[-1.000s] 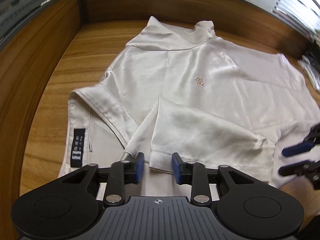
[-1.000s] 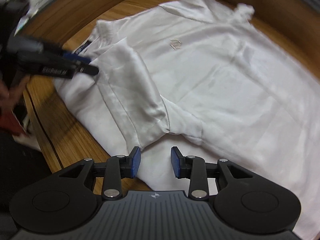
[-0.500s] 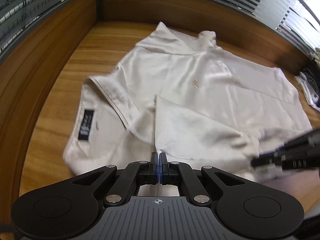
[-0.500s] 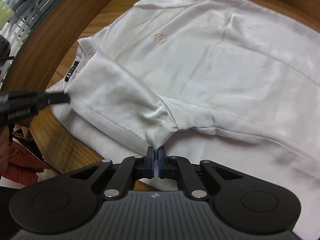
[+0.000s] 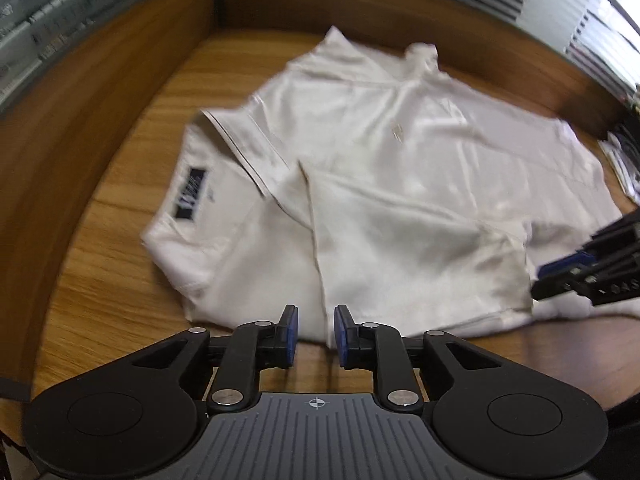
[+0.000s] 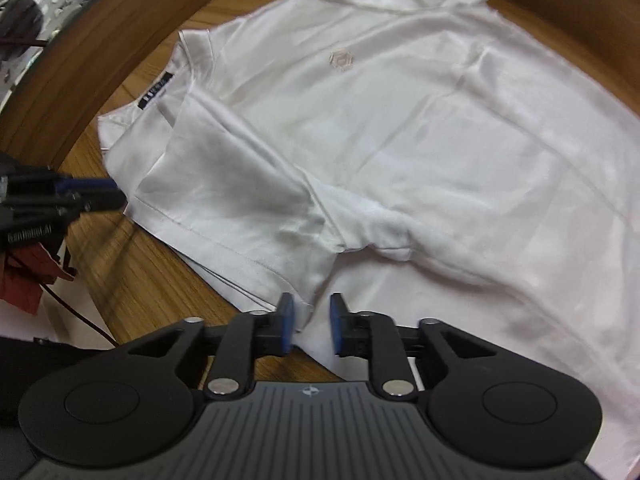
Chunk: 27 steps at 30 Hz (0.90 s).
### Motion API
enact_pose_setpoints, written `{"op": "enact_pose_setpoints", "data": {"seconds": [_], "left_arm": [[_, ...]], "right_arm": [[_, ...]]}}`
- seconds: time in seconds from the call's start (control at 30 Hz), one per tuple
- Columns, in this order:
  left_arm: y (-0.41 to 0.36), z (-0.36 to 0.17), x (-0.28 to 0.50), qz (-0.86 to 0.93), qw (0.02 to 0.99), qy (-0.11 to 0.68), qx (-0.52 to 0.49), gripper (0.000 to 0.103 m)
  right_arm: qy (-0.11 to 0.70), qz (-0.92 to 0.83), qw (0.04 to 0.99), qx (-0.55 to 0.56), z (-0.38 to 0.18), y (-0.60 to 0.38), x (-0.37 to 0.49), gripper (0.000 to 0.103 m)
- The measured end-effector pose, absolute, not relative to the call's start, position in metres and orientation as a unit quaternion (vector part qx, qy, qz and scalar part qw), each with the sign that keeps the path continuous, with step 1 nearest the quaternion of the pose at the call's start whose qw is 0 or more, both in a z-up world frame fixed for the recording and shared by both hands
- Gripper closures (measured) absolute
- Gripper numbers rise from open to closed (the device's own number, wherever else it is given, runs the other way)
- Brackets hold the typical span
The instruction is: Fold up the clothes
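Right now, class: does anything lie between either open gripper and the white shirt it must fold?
Nothing visible does. The left gripper and right gripper both sit open at the white shirt's near edge, with only bare table around.

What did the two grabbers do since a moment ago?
Both let go. Half a second back, each was pinched shut at the folded sleeve's edge; now the left gripper and right gripper are open and slightly drawn back. The white shirt stays spread on the wooden table, its sleeve still folded across the body.

White shirt (image 5: pixel 400 184), sleeve folded in
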State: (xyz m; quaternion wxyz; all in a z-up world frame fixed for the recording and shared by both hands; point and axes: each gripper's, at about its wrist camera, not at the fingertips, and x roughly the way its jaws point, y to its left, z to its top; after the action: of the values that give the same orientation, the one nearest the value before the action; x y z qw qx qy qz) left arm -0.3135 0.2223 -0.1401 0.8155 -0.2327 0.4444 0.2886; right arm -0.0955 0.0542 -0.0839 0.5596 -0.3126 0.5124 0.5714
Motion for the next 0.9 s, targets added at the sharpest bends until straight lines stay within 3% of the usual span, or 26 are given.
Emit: {"op": "enact_pose_setpoints", "data": {"seconds": [0.23, 0.3, 0.37, 0.63, 0.9], "left_arm": [[0.259, -0.105, -0.292, 0.313, 0.815, 0.425, -0.241, 0.066], [0.272, -0.095, -0.278, 0.323, 0.818, 0.414, -0.234, 0.05], [0.283, -0.085, -0.26, 0.328, 0.825, 0.4, -0.227, 0.042], [0.332, -0.068, -0.167, 0.328, 0.82, 0.404, -0.237, 0.035], [0.381, -0.087, -0.087, 0.315, 0.807, 0.425, -0.262, 0.031]], "right_arm": [[0.48, 0.561, 0.593, -0.322, -0.056, 0.033, -0.056, 0.074], [0.475, 0.546, 0.611, -0.321, -0.05, 0.028, -0.032, 0.074], [0.471, 0.53, 0.629, -0.319, -0.045, 0.023, -0.006, 0.074], [0.473, 0.459, 0.705, -0.262, -0.029, 0.009, 0.119, 0.067], [0.495, 0.399, 0.741, -0.215, -0.037, 0.026, 0.234, 0.061]]}}
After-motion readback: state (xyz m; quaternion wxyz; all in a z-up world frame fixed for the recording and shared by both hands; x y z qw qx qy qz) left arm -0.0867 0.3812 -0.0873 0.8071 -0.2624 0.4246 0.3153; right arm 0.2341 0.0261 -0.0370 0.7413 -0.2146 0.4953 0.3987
